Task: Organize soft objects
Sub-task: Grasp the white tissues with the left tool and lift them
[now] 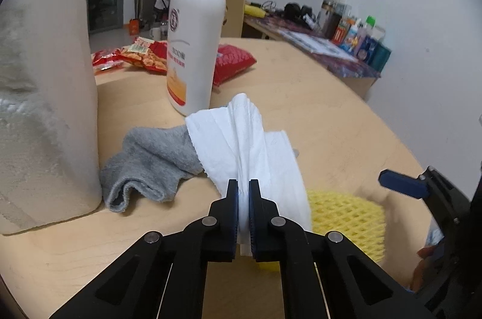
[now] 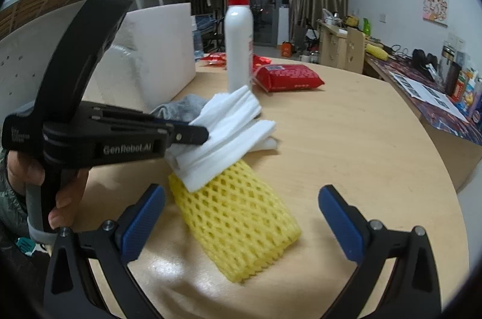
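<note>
My left gripper [image 1: 243, 189] is shut on a white paper towel [image 1: 241, 144] and holds it just above the table; the towel drapes over a grey sock [image 1: 150, 162] and a yellow foam net [image 1: 346, 216]. In the right wrist view the left gripper [image 2: 198, 135] pinches the towel [image 2: 229, 132] over the yellow net [image 2: 238, 219], with the sock [image 2: 183, 108] behind. My right gripper [image 2: 241, 207] is open and empty, its fingers either side of the net's near end.
A white pump bottle with a red cap [image 1: 195, 41] [image 2: 239, 47] stands behind the sock. A paper towel roll [image 1: 45, 96] stands at the left. Red snack bags [image 1: 144, 56] [image 2: 286, 76] lie at the back of the round wooden table [image 2: 361, 153]. A cluttered desk [image 1: 331, 38] runs along the right wall.
</note>
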{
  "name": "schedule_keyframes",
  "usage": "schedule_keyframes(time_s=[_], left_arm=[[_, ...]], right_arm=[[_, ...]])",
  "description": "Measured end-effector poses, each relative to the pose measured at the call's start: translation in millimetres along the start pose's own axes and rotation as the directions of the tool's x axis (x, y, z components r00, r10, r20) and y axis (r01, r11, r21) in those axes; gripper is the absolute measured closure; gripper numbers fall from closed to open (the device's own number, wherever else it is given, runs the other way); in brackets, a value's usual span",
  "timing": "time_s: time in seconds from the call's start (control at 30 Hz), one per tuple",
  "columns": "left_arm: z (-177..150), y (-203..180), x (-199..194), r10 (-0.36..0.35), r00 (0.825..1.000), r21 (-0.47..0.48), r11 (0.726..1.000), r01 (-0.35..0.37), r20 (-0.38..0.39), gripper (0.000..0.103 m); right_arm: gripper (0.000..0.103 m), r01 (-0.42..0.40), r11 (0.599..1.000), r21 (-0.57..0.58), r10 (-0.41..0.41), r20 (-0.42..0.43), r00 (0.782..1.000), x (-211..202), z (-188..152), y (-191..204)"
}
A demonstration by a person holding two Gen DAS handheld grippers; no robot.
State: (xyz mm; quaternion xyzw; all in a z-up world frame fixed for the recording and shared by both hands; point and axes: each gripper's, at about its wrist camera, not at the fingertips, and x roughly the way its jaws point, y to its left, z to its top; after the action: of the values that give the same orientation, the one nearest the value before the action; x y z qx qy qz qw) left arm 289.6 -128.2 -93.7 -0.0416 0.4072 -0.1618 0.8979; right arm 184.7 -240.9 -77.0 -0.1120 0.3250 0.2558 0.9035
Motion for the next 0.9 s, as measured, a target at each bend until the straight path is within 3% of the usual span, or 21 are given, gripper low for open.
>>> schedule_keyframes(time_s=[0.17, 0.33, 0.4, 0.5, 0.87, 0.9], left_arm=[[0, 5, -13, -0.033, 0.998, -0.022, 0.999, 0.035, 0.049, 0.097], [-1, 5, -19, -0.041, 0.997, -0.020, 0.999, 0.043, 0.066, 0.097], [0, 4, -23, -0.044, 0.996, -0.019, 0.999, 0.045, 0.080, 0.097], [1, 5, -30, -0.055, 0.993, -0.021, 0.998, 0.057, 0.105, 0.097], [0, 3, -34, -0.086, 0.990, -0.007, 0.996, 0.087, 0.110, 0.097], [1, 3, -35, -0.088, 0.990, -0.009, 0.996, 0.090, 0.112, 0.097]], right_arm=[[0.012, 0.007, 0.998, -0.070, -0.010, -0.040, 0.999, 1, 0, 10], [0.039, -0.010, 0.992, -0.126, -0.002, -0.094, 0.996, 12, -1, 15], [0.040, -0.015, 0.991, -0.134, -0.001, -0.116, 0.993, 17, -3, 14], [0.053, -0.016, 0.987, -0.158, -0.005, -0.130, 0.991, 18, -6, 16], [0.053, -0.060, 0.992, -0.114, 0.043, -0.140, 0.989, 21, -10, 13], [0.056, -0.066, 0.992, -0.107, 0.051, -0.137, 0.989, 20, -11, 12]])
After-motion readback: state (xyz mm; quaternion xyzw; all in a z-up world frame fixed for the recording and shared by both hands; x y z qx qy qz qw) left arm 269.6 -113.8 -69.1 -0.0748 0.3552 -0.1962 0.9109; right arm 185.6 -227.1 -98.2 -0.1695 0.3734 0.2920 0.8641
